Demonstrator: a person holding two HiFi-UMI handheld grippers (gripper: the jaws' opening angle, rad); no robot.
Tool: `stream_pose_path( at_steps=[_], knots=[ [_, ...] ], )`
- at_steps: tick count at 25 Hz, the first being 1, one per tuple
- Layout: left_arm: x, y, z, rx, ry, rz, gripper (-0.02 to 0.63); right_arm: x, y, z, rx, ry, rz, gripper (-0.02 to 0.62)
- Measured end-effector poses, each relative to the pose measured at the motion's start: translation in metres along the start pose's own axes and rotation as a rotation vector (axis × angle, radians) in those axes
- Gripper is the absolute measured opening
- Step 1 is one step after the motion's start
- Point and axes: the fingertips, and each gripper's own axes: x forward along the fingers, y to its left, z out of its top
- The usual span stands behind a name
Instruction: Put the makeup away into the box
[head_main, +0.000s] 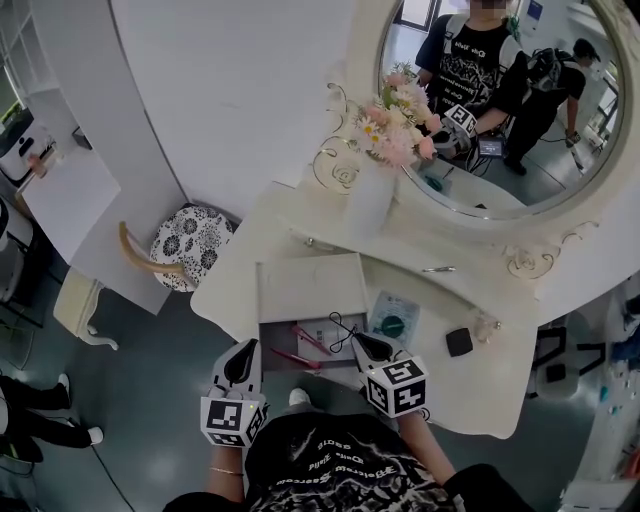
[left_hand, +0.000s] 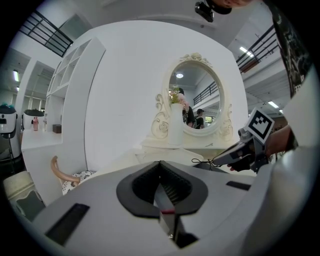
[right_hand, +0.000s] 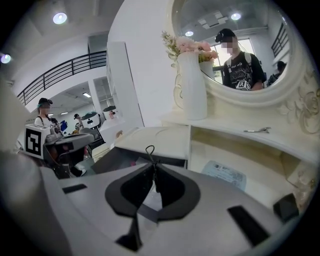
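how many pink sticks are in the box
2, both in the open box: one pink stick near its middle, the other nearer the front edge. The left gripper or right gripper may hide more.

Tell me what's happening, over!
Left gripper shut, empty. Right gripper shut on black wire tool, at the open box. Compact, packet on table. Nothing blocking the box.

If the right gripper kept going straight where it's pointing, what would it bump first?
Probably the open box, near its back edge under the white lid. The right gripper is shut on a thin black wire loop; depth is unclear.
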Motion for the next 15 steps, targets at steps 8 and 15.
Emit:
stream_pose_path(
  at_steps=[8, 15],
  knots=[
    [0.006, 0.002, 0.002, -0.006, -0.005, -0.023, 0.015, 0.008, 0.009, -0.007, -0.029, 0.044, 0.016, 0.029],
    [0.008, 0.009, -0.003, -0.007, 0.012, -0.033, 0.015, 0.014, 0.014, -0.019, -0.056, 0.1, 0.013, 0.029]
  ],
)
